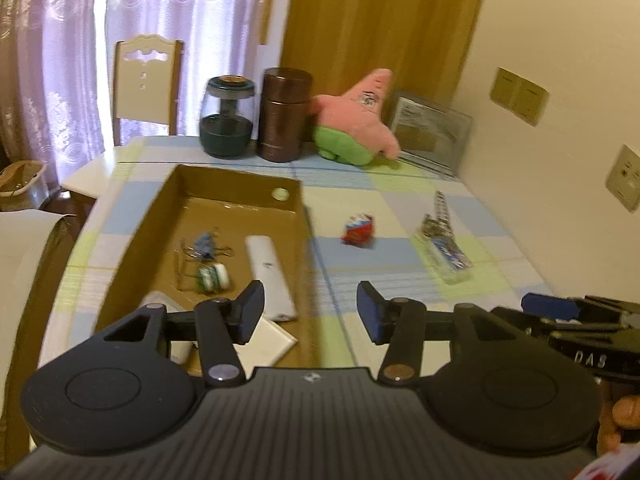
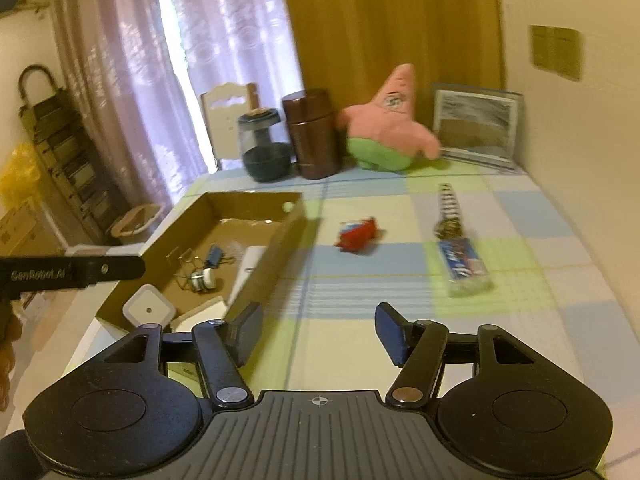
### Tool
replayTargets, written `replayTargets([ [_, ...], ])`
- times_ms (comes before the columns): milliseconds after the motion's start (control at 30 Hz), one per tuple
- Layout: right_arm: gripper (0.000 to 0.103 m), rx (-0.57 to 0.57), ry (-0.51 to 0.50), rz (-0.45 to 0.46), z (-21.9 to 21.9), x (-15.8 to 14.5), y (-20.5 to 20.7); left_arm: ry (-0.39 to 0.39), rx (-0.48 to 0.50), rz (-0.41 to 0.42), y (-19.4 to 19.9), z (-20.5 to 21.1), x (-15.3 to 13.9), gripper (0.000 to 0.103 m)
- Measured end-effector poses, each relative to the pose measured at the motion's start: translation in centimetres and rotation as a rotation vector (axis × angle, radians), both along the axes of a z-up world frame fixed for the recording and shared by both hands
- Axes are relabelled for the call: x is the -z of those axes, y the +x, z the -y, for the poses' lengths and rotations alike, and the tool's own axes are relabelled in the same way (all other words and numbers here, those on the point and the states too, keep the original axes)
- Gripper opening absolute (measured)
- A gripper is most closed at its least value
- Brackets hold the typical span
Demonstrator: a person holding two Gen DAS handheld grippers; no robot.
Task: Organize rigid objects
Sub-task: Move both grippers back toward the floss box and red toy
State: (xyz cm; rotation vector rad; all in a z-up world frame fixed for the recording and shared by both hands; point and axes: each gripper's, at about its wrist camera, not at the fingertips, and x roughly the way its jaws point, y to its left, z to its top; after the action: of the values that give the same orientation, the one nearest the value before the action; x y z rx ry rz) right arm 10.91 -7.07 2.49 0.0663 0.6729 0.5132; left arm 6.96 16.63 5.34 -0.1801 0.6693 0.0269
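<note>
An open cardboard box (image 1: 224,184) (image 2: 240,204) lies on the left of the table. It holds a white remote (image 1: 268,268), binder clips (image 1: 204,244), a small tape roll (image 1: 212,276) and white square pieces (image 2: 149,309). On the cloth lie a red packet (image 1: 358,231) (image 2: 358,234), a wristwatch (image 1: 438,216) (image 2: 448,212) and a clear blue-labelled case (image 1: 450,254) (image 2: 464,268). My left gripper (image 1: 312,312) is open and empty over the box's near right corner. My right gripper (image 2: 318,332) is open and empty above the cloth.
At the table's back stand a glass jar (image 1: 227,116), a brown canister (image 1: 285,114), a pink star plush (image 1: 360,116) and a framed picture (image 1: 432,130). A chair (image 1: 146,80) stands behind. The wall is on the right.
</note>
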Motion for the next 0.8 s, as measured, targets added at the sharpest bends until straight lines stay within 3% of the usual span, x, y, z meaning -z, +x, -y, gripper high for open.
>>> replayTargets([
  [333,0.07,0.101,0.004,0.016,5.9,-0.4,-2.4,-0.002,0.053,-0.001,-1.7,5.2,0.3,0.069],
  [800,0.074,0.158,0.022,-0.012,9.7,0.2,-3.8,0.041,0.101,-0.016,-2.1,9.5,1.7,0.085],
])
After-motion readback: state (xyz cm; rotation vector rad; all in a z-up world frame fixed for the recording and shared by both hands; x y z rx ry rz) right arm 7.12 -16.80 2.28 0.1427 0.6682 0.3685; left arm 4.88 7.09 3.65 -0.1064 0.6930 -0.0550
